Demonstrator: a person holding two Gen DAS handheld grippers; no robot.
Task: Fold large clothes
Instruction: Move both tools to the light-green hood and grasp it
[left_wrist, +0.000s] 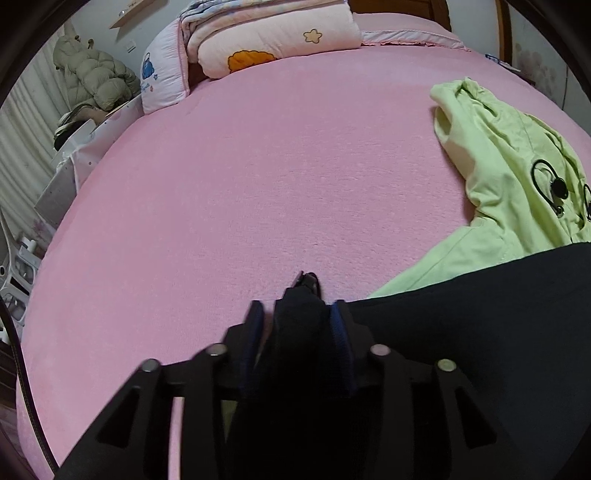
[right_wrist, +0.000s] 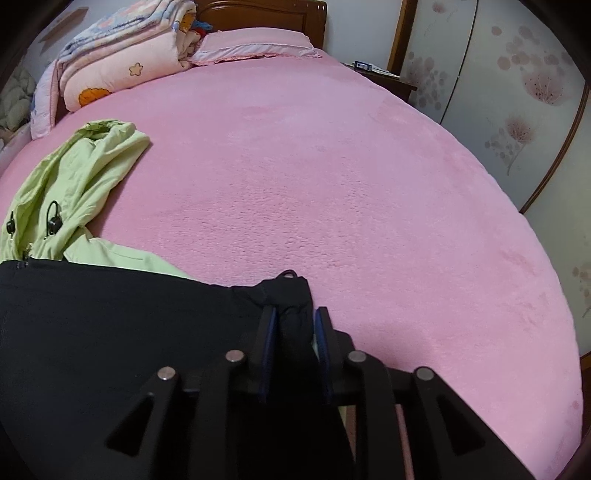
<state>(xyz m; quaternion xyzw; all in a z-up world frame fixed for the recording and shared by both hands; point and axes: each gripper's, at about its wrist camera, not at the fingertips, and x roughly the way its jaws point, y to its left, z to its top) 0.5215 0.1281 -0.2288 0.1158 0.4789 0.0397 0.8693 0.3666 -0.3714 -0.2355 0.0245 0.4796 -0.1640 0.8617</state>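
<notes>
Black garment (right_wrist: 110, 325) lies flat at the near edge of the pink bed (right_wrist: 332, 184), overlapping a lime-green hooded jacket (right_wrist: 74, 177). Left gripper (left_wrist: 299, 314): jaws apart, a bunched corner of black cloth between them, pads look slack. Right gripper (right_wrist: 295, 321): same, gap visible beside the cloth. Folded quilts (right_wrist: 122, 66) at the head-end corner.
</notes>
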